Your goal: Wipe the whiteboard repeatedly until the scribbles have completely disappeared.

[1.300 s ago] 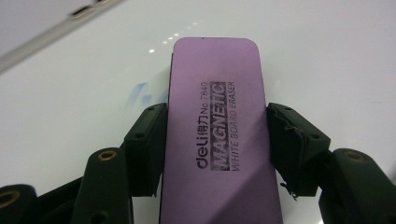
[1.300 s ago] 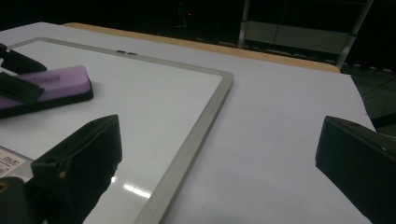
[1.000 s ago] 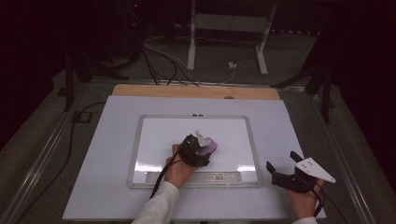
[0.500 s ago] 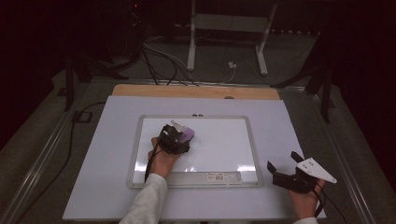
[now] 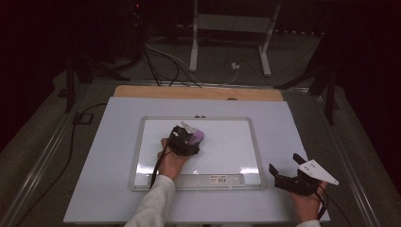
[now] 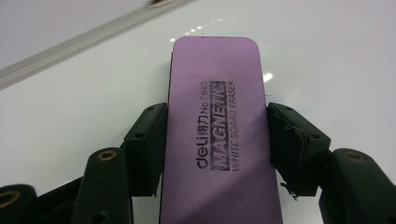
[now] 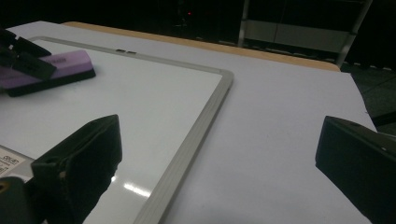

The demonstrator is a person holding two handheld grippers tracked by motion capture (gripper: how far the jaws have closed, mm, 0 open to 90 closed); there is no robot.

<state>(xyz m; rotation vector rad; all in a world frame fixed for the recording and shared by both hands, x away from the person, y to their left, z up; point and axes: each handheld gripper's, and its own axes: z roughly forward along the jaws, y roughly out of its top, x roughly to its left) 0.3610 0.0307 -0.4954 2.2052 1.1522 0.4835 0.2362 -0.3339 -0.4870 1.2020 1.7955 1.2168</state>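
One whiteboard with a grey metal frame is laid flat at the centre of the high view, on a pale sheet that covers the table. A wide bare margin of that sheet is left on every side of the frame, broadest at the left and right of the picture. The board's glossy white surface is clear around the eraser, with open room toward its right half and its lower edge.

One purple eraser, a flat rounded rectangle with a matte printed top, is pressed on the board left of its centre. It is clamped by its long sides between the black jaws of the left gripper.

The right gripper is seen at the lower right, off the board's corner, jaws spread wide around nothing.
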